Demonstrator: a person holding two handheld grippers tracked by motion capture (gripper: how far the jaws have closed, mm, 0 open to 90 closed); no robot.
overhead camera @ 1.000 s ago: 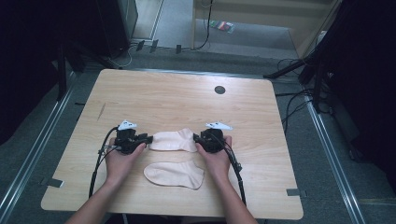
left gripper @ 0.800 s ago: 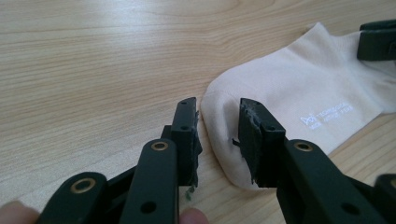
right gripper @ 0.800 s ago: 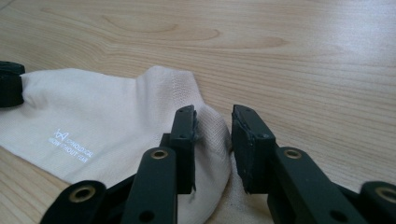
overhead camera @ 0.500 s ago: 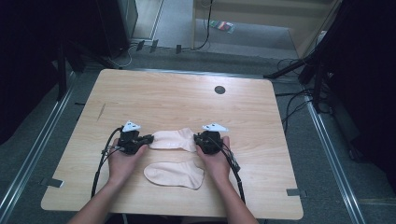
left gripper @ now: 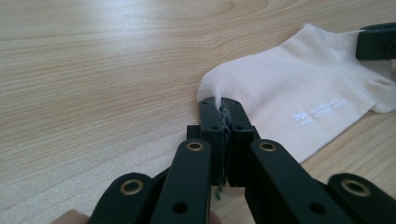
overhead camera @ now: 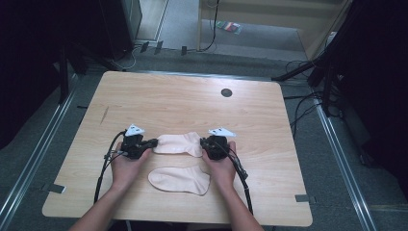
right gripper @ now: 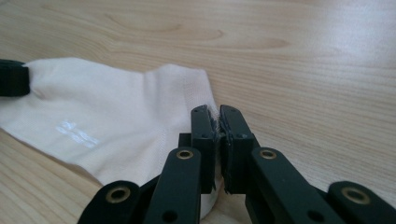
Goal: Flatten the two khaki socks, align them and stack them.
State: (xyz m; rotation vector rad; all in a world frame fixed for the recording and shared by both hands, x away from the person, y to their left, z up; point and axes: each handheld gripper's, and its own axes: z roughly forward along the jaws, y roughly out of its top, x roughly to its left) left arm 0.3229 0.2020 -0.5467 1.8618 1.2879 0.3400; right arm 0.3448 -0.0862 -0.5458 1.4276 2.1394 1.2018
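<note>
- Near the person's edge of the table [overhead camera: 159, 96], two pale socks lie side by side; the farther sock [overhead camera: 179, 143] is the one being worked, and the nearer sock [overhead camera: 180, 179] rests just beside it, toward the person and untouched.
- At the farther sock's left end, the left gripper [overhead camera: 153, 143] has just been closing, and its jaws now stand together, pinching a small fold of fabric at the sock's rounded end, as the left gripper view shows [left gripper: 222, 105].
- At the opposite end, the right gripper [overhead camera: 204, 143] has likewise just been closing; its jaws are clamped on the sock's edge, a sliver of cloth visible between them in the right gripper view [right gripper: 217, 114].
- Long axis: the farther sock runs left to right across the table, straight from one gripper to the other, so each gripper points inward along that axis and faces its partner.
- Each hand is on its own end, so neither has to reach across; the sock spans the gap between them and lies flat on the wood.
- Since the nearer sock lies parallel and on the person's side, I judge the coming move turns on that offset: lifting the held sock evenly by both ends and carrying it back toward the person would keep the two axes aligned for stacking or pairing.
- Uneven lifting would likely let the middle sag or twist.
</note>
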